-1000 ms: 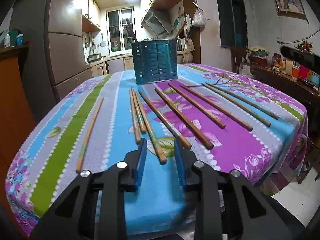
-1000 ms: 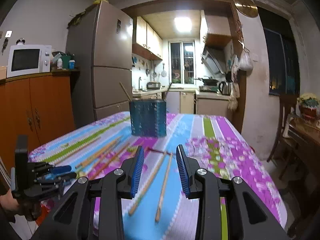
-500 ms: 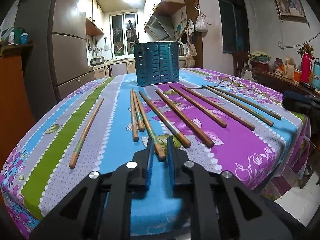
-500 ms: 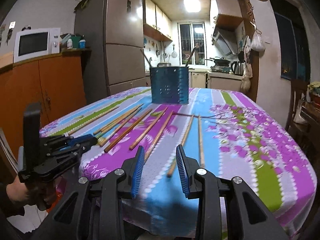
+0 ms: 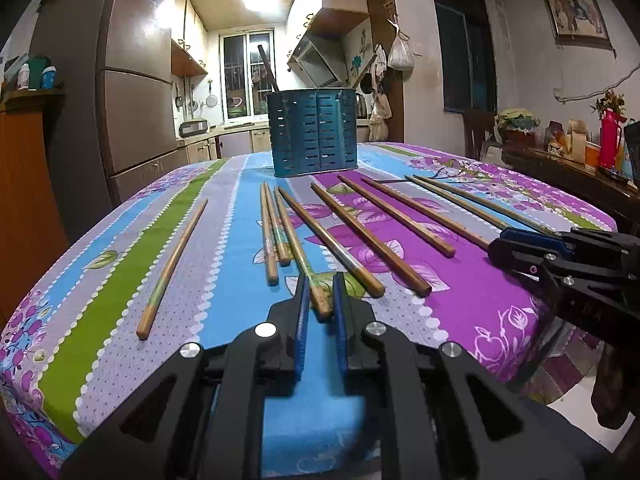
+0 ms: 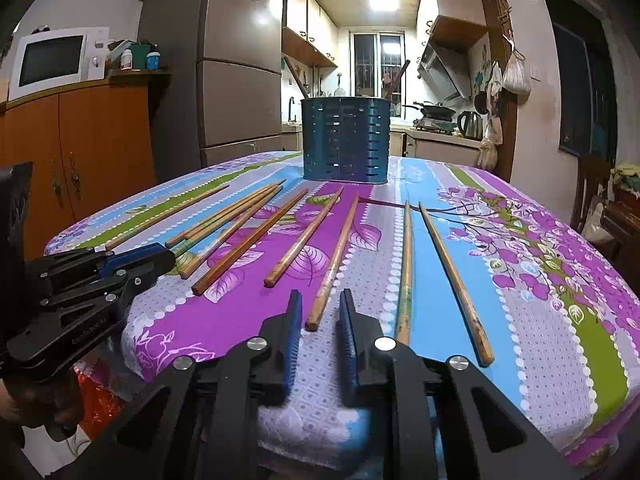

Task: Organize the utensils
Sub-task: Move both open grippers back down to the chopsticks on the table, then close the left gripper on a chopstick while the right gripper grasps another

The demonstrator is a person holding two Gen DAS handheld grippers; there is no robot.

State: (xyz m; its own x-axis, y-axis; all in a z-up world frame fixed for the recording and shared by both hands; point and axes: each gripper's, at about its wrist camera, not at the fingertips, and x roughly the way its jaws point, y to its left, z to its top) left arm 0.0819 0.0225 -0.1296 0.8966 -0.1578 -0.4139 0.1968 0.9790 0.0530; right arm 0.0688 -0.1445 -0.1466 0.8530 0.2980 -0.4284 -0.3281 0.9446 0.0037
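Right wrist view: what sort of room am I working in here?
Most likely a home kitchen and dining area: a tall fridge and a microwave stand on the left, a kettle sits beside a stove behind, and chopsticks lie on a floral tablecloth.

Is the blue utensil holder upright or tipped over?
Upright: the blue utensil holder stands on its base on the tablecloth, rim up.

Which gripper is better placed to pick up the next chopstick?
Left. The left gripper already straddles the near end of a chopstick, fingers close on both sides. The right gripper is wider open, its chopstick ending just ahead.
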